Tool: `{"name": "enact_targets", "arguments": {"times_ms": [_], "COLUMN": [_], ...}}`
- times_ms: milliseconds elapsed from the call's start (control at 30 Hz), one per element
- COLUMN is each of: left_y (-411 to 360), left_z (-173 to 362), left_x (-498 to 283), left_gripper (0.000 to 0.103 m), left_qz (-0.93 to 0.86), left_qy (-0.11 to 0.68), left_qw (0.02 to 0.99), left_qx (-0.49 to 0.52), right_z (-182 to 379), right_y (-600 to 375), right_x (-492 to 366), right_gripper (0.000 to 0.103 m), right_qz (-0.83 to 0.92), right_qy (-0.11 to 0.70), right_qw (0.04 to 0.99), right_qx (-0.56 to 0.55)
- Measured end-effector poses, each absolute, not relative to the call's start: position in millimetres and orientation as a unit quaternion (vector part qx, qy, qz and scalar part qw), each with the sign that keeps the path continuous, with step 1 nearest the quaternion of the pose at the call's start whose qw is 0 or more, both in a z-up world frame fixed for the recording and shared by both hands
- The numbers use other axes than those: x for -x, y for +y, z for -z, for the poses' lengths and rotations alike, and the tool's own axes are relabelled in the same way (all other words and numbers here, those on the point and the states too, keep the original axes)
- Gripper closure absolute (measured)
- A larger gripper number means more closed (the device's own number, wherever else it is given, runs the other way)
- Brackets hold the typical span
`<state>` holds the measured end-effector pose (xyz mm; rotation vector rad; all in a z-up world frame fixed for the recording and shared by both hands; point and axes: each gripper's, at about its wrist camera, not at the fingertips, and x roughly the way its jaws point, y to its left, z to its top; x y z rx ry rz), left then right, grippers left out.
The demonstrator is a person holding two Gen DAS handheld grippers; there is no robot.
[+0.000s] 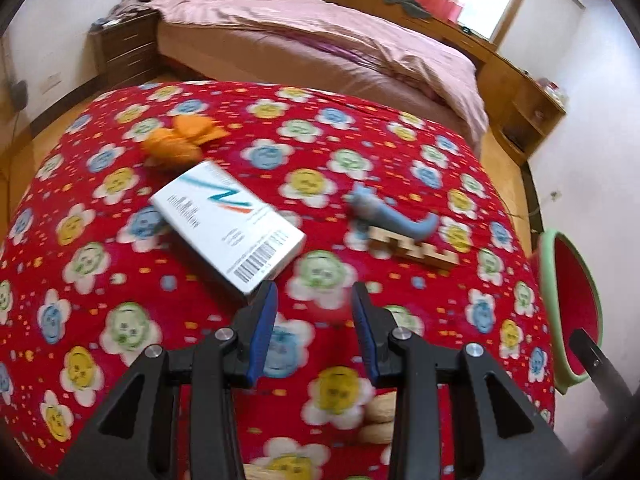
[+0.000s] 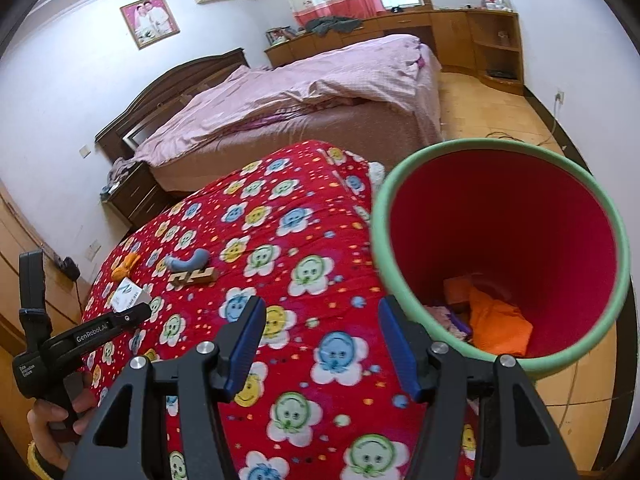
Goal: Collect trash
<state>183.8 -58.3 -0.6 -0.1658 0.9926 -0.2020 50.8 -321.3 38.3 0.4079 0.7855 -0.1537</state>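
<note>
My left gripper [image 1: 315, 292] hangs open over a red flowered blanket [image 1: 400, 152], with nothing between its blue pads. Just beyond its left finger lies a white box [image 1: 228, 228] with a barcode. Farther back sits a crumpled orange scrap [image 1: 180, 144]. My right gripper [image 2: 322, 308] is open and empty too, its right finger close to the green rim of a red bin [image 2: 380, 216]. The bin stands off the blanket's right edge and holds orange scraps [image 2: 496, 320]. A hand [image 2: 48, 420] holds the left gripper at the left of the right wrist view.
A blue toy [image 1: 392, 216] lies against a wooden puzzle piece [image 1: 416, 248] to the right of the box. Beige lumps [image 1: 378, 416] show under the left gripper. Behind the blanket stand a pink-covered bed [image 1: 320, 40], a nightstand [image 1: 124, 48] and wooden cabinets [image 2: 472, 40].
</note>
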Motion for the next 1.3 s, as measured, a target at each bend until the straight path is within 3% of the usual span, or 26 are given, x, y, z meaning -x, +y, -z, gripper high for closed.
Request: {"name": "enact_targets", "arguments": {"times_ms": [600, 733, 1133, 1300], "left_y": [10, 12, 4, 2], "left_z": [-5, -12, -1, 7], "left_x": [-183, -184, -224, -234], "left_gripper": [0.065, 0.05, 0.045, 0.044], "left_qz": [0.029, 0.033, 0.04, 0.041], "left_qy": [0.464, 0.45, 0.462, 0.469], "left_qw": [0.88, 0.888, 0.884, 0.881], "left_qx": [0.101, 0.089, 0.051, 0.048], "right_z": [-33, -30, -26, -25], "right_y": [-287, -281, -262, -258], "right_x": [-75, -81, -97, -106], "right_gripper": [0.041, 0.041, 0.041, 0.036], "right_qz": [0.043, 0.038, 0.031, 0.033], "right_qy": [0.398, 0.403, 0.419, 0.423], "right_qw": [0.899, 0.897, 0.893, 0.891], "right_qx": [-0.179, -0.178, -0.162, -0.161]}}
